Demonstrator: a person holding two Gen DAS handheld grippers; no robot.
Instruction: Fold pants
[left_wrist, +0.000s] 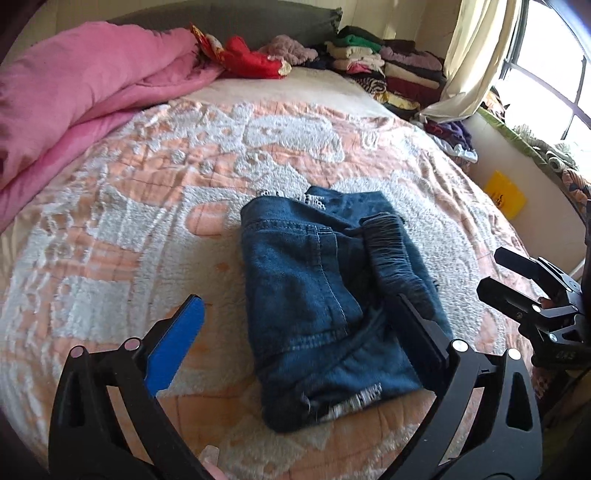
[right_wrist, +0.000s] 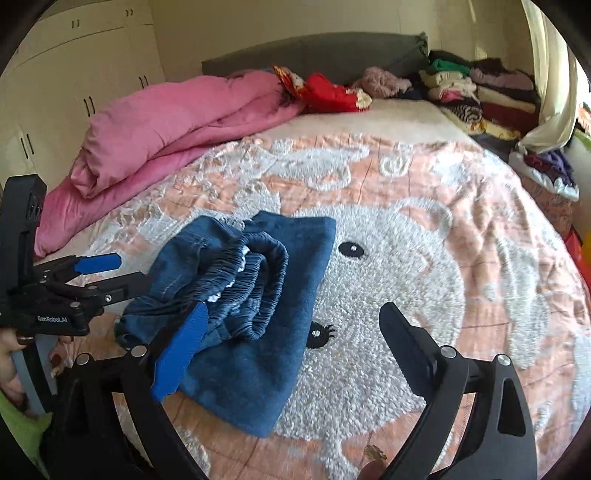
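The dark blue denim pants (left_wrist: 325, 295) lie folded into a compact bundle on the bed; in the right wrist view (right_wrist: 251, 302) the elastic waistband sits on top. My left gripper (left_wrist: 299, 301) is open and empty, just above the near side of the bundle, its jaws wide on either side. It also shows in the right wrist view (right_wrist: 127, 271) at the bundle's left edge. My right gripper (right_wrist: 295, 314) is open and empty, over the bundle's right part. It appears in the left wrist view (left_wrist: 491, 271), right of the pants.
The bed has a peach and white fleece blanket (right_wrist: 406, 258). A pink duvet (right_wrist: 177, 125) lies bunched at the far left. Stacks of folded clothes (right_wrist: 480, 96) and a red garment (right_wrist: 328, 92) sit by the headboard. A curtain (left_wrist: 476, 55) and window are to the right.
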